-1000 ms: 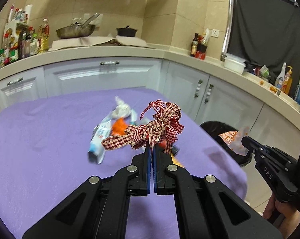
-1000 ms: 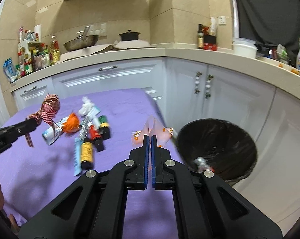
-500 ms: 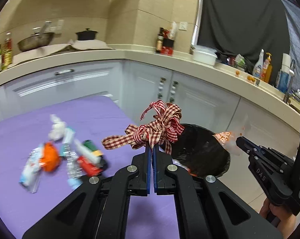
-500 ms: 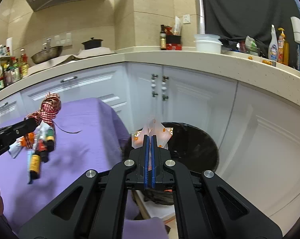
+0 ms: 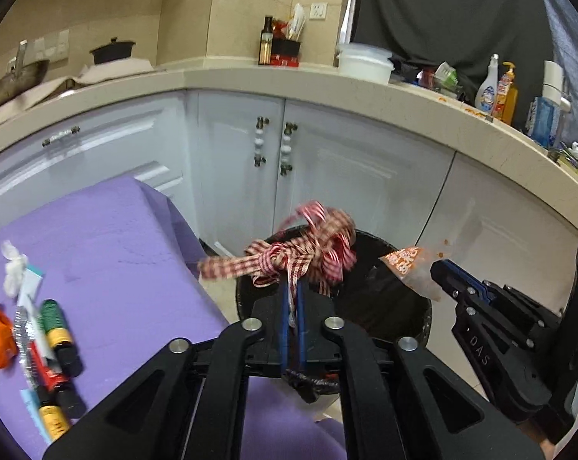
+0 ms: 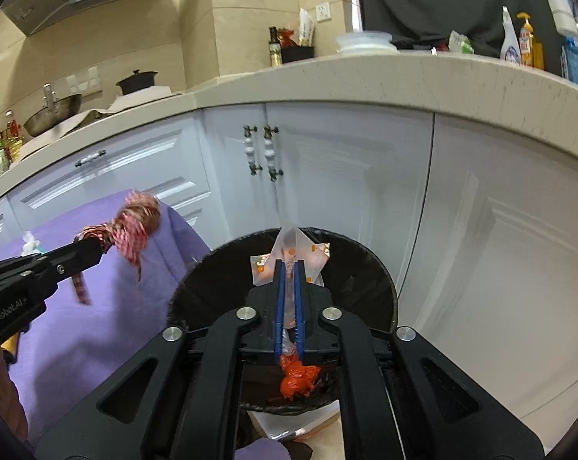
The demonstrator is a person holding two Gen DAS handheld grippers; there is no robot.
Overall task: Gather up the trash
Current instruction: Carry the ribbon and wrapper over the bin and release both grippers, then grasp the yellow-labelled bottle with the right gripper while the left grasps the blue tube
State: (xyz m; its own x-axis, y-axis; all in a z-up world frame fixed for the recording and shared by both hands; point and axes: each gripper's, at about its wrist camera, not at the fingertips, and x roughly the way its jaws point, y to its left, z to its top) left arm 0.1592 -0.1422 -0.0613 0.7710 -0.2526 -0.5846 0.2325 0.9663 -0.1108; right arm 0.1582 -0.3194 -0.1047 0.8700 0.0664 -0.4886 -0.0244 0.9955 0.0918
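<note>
Both grippers are over the black trash bin (image 6: 369, 268) right now. The left gripper (image 5: 292, 287) has the red checked ribbon bow (image 5: 308, 253) at its tips, jaws just cracking apart with the ribbon between them. Same on the right gripper (image 6: 289, 268): narrow gap just opening around the clear orange-dotted wrapper (image 6: 289, 257). More trash (image 5: 43, 345) sits on the purple table (image 5: 116, 260), off to the left gripper's left.
</note>
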